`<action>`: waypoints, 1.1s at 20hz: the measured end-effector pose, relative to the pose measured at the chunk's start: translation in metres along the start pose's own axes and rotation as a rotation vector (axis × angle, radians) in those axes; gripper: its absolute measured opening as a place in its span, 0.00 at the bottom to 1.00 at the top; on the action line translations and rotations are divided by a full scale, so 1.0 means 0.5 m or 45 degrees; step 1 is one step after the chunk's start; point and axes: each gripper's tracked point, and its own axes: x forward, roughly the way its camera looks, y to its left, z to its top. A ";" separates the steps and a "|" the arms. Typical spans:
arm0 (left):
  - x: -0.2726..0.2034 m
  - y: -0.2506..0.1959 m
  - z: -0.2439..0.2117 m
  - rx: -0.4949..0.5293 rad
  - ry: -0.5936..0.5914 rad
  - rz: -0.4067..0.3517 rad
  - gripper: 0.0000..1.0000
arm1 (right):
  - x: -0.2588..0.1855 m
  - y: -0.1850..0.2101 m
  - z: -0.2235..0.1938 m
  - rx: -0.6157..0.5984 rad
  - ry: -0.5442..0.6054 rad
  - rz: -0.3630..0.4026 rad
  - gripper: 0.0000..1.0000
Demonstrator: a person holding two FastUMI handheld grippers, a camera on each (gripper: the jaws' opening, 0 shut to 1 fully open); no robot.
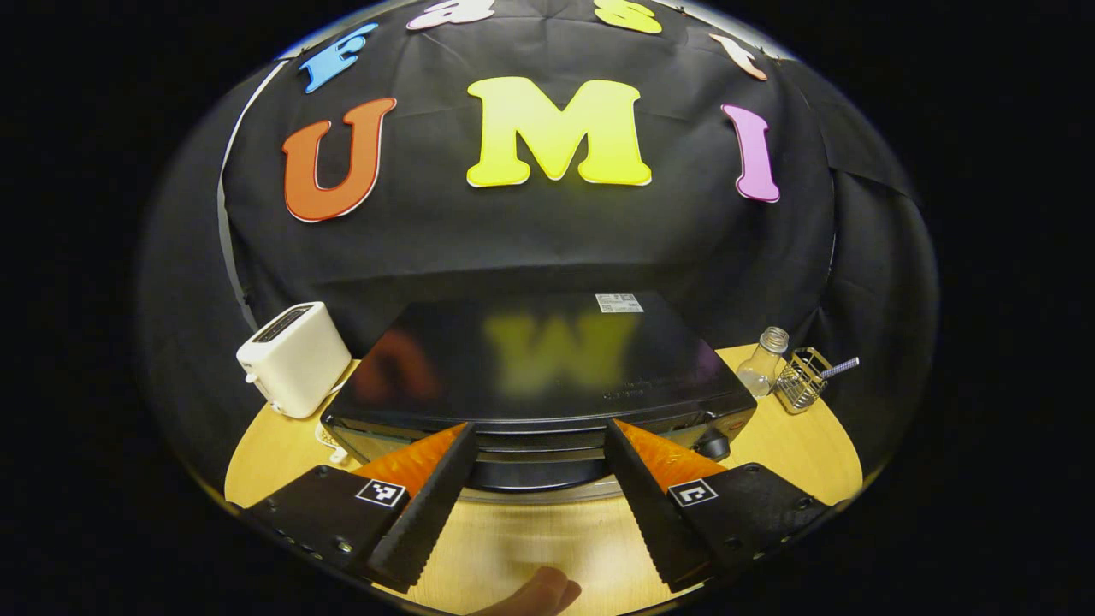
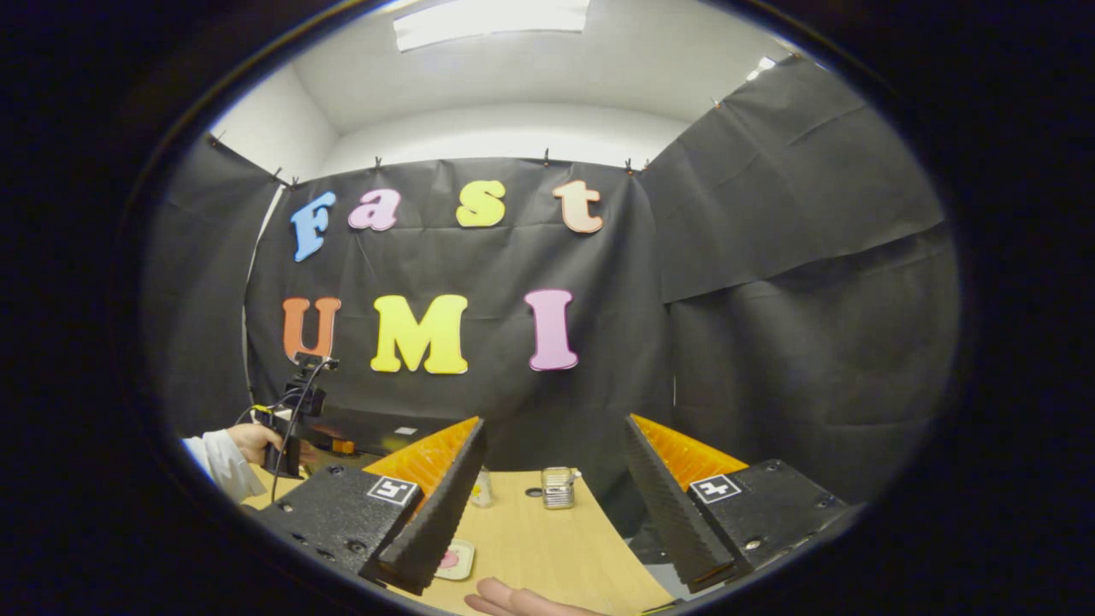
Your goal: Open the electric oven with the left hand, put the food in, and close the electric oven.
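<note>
Oven [image 1: 547,376] dead ahead of left tongs [image 1: 539,488], door not yet opened

Left tongs spread wide, holding nothing, fingers straddling the front top edge, likely lining up on the door handle; oven sits on the table [image 1: 796,445], long axis crosswise, front toward the camera. Right tongs [image 2: 552,505] wide open, empty, hang above a small plate [image 2: 453,560], waiting

One oven [image 1: 547,368], one toaster [image 1: 293,358], one glass bottle [image 1: 764,361], one wire basket [image 1: 802,379]
</note>
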 end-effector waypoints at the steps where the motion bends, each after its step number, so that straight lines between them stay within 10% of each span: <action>1: -0.006 0.000 -0.002 -0.003 -0.010 0.007 0.96 | -0.008 0.005 0.004 0.000 -0.003 0.003 0.96; 22: -0.150 -0.022 -0.242 -0.025 -0.048 0.002 0.96 | -0.059 0.086 -0.056 -0.016 0.129 0.023 0.96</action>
